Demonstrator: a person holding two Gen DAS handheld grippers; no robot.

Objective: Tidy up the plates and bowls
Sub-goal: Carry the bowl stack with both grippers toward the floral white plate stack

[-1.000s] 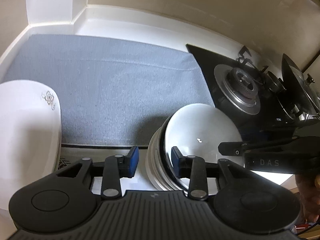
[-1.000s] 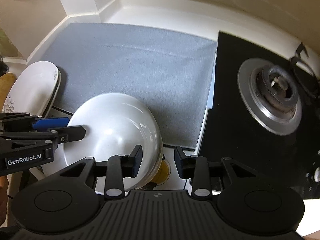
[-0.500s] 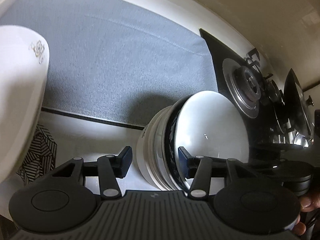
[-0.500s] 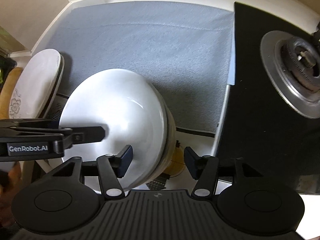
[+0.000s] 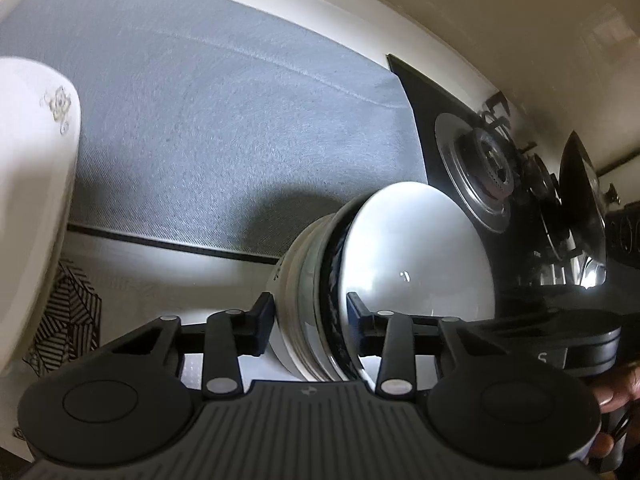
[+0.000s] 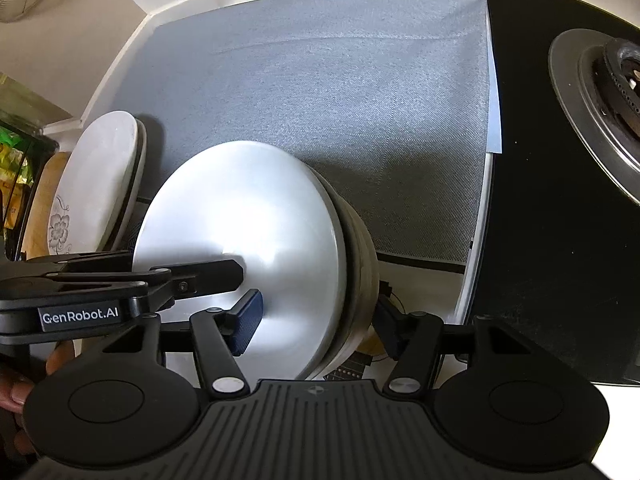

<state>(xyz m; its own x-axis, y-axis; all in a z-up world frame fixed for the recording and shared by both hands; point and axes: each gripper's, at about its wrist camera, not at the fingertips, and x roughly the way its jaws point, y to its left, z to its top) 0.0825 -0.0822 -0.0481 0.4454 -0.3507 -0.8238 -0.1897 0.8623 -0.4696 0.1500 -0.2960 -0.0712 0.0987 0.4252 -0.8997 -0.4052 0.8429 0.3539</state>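
Grippers left point(image 5: 310, 322) and right point(image 6: 318, 320) level, fingers apart, straddling bowl stack point(image 6: 256, 248) (upright).

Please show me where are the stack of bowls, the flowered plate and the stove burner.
stack of bowls point(image 6: 248, 216): right wrist view, on the white face of the nearest bowl.
flowered plate point(image 6: 100, 172): right wrist view, on its plain white centre.
stove burner point(image 5: 486, 164): left wrist view, on the burner head.

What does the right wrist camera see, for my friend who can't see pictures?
The right gripper is open around the edge of a stack of white bowls standing on edge, one finger on each side. The left gripper reaches in over the bowls. Behind lie a grey mat, floral plates and a gas burner.
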